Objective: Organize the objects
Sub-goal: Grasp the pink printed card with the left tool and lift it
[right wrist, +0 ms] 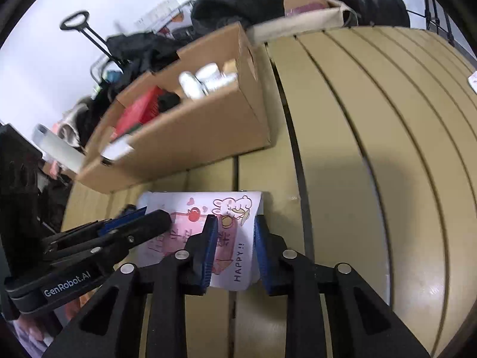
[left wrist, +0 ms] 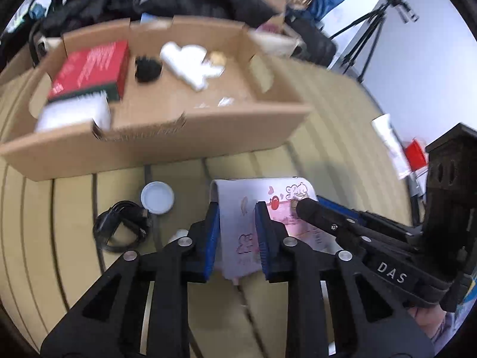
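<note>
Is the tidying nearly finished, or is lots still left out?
Partly. The box already holds a red book and white bottles. Both claws, left and right, are at the card. A cable and lid still wait on the table.
</note>
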The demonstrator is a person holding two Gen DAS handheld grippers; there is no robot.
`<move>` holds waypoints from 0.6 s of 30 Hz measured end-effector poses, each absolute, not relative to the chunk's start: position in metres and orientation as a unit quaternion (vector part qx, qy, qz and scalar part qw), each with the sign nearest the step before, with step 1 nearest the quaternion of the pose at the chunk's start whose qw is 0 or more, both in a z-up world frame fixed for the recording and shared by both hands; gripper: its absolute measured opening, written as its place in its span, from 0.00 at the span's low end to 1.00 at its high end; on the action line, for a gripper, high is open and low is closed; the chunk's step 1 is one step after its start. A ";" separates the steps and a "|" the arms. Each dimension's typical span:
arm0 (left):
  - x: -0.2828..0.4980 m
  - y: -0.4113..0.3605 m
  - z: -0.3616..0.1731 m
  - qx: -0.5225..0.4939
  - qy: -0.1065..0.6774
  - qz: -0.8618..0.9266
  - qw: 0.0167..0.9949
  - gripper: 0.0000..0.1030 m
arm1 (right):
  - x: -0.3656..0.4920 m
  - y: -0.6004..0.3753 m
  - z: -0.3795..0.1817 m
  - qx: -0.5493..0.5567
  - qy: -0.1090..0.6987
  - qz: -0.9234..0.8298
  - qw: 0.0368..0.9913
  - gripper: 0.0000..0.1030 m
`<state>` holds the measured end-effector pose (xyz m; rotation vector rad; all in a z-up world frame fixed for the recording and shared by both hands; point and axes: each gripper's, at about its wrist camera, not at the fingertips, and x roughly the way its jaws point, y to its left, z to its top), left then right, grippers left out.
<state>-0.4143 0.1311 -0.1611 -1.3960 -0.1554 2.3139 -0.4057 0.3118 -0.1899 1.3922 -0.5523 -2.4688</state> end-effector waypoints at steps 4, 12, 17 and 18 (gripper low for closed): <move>-0.361 0.127 -0.112 -0.450 -0.075 0.856 0.244 0.17 | -0.359 0.319 -0.136 0.434 -0.185 -0.872 0.132 0.22; -0.235 0.094 -0.100 -0.433 -0.124 0.858 0.246 0.16 | -0.241 0.296 -0.099 0.409 -0.136 -0.887 0.164 0.15; -0.203 0.080 -0.104 -0.434 -0.126 0.859 0.240 0.16 | -0.207 0.275 -0.107 0.424 -0.105 -0.882 0.175 0.15; -0.199 0.078 -0.103 -0.431 -0.124 0.862 0.237 0.16 | -0.203 0.271 -0.109 0.426 -0.101 -0.881 0.177 0.15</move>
